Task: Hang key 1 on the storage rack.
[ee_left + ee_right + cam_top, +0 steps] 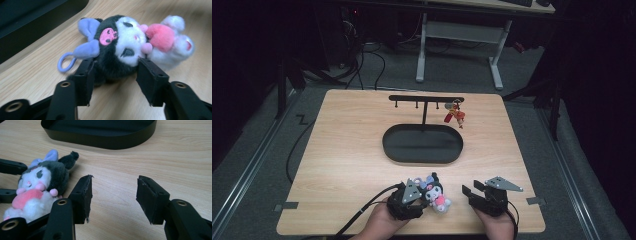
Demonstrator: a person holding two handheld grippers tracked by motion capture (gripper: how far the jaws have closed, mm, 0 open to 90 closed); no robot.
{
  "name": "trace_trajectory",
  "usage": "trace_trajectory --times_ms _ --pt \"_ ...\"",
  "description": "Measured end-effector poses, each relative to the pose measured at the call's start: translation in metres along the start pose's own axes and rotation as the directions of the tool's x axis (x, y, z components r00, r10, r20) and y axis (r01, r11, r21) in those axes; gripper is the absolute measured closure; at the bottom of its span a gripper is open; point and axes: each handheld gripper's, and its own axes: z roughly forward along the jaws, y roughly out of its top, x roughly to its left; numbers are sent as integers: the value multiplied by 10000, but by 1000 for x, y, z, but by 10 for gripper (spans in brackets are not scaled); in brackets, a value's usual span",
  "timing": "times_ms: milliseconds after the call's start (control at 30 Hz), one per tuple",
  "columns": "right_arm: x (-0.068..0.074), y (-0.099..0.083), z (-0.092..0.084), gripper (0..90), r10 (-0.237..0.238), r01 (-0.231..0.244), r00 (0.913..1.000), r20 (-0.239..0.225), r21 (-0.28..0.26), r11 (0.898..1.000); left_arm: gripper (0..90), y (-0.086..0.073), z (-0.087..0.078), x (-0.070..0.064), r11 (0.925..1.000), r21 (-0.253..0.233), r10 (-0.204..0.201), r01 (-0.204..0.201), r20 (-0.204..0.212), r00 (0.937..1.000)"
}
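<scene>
A small plush doll (436, 193) with a black hood, white face, lilac bow and pink heart lies on the wooden table near the front edge. My left gripper (426, 193) is open, and the doll's head (120, 47) sits between its two jaws, which touch or nearly touch the fur on both sides. A lilac loop (65, 62) sticks out from the doll's bow. My right gripper (471, 187) rests just right of the doll (40, 187), open (113, 185), with bare table between its jaws.
A black stand with an oval tray base (422, 159) is at the table's middle. Its crossbar (426, 98) has several hooks, and a red keychain (455, 116) hangs on the right one. The tray's wall (100, 141) lies ahead of the right gripper.
</scene>
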Motion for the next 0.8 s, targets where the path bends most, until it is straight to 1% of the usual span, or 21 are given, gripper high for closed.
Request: trace_trajectory --times_ms 33,67,100,133,167,200,233,300,333,367,433,500,600,633,667,733,767,800 --pt "0 0 0 468 55 -55 10000 1 5 10000 573 4 8 -1 9999 15 -154 154 -69 9999" --pt "0 0 0 468 55 -55 10000 1 5 10000 574 4 8 -1 9999 15 -154 154 -69 9999" --pt "-1 0 1 468 -17 17 10000 7 11 10000 576 8 15 -2 9997 43 -225 226 -143 9996" --pt "-1 0 1 468 -17 17 10000 7 11 10000 578 8 15 -2 9997 43 -225 226 -143 9996" --pt "-1 -1 1 468 53 -53 10000 -6 65 10000 586 13 23 -2 9996 16 -273 273 -150 9995" --pt "-1 -1 1 468 53 -53 10000 -6 65 10000 587 13 23 -2 9996 16 -273 273 -150 9995" --pt "-3 -1 2 468 109 -109 9999 -9 93 9999 591 18 29 -2 9995 9 -308 308 20 9995" --pt "-5 -1 1 468 102 -102 9999 6 32 9999 606 20 28 -2 9997 -156 -173 173 -15 9998" --pt "-5 -2 0 468 195 -195 9998 13 22 9998 632 19 26 -2 9996 -230 -132 133 36 9999" --pt "-6 -2 0 468 209 -209 9998 26 -5 9998 634 18 24 -1 9996 -240 -116 118 109 9999" --pt "-8 -2 -2 468 240 -240 9997 32 -13 9997 618 14 14 4 9995 -312 -87 92 138 9999" --pt "-9 -3 -2 468 339 -339 9994 54 -41 9994 592 6 1 14 9993 -359 -114 114 -6 9999" --pt "-9 -3 -2 468 303 -302 9995 64 -41 9995 576 -11 -25 41 9989 -362 -306 290 -448 9985" --pt "-9 -3 -2 468 289 -289 9996 73 -24 9996 565 -17 -34 51 9986 -271 -471 458 -506 9976" --pt "-8 -3 -2 468 337 -337 9994 93 16 9994 558 -23 -44 61 9979 -257 -605 589 -685 9958" --pt "-8 -3 -1 468 218 -218 9997 114 28 9998 558 -34 -62 79 9963 -381 -812 771 -1197 9895" --pt "-8 -3 -1 468 218 -218 9997 114 28 9998 558 -34 -62 79 9963 -381 -812 771 -1197 9895" --pt "-8 -3 -1 468 261 -262 9996 128 60 9996 558 -39 -69 88 9950 -376 -965 922 -1370 9859"
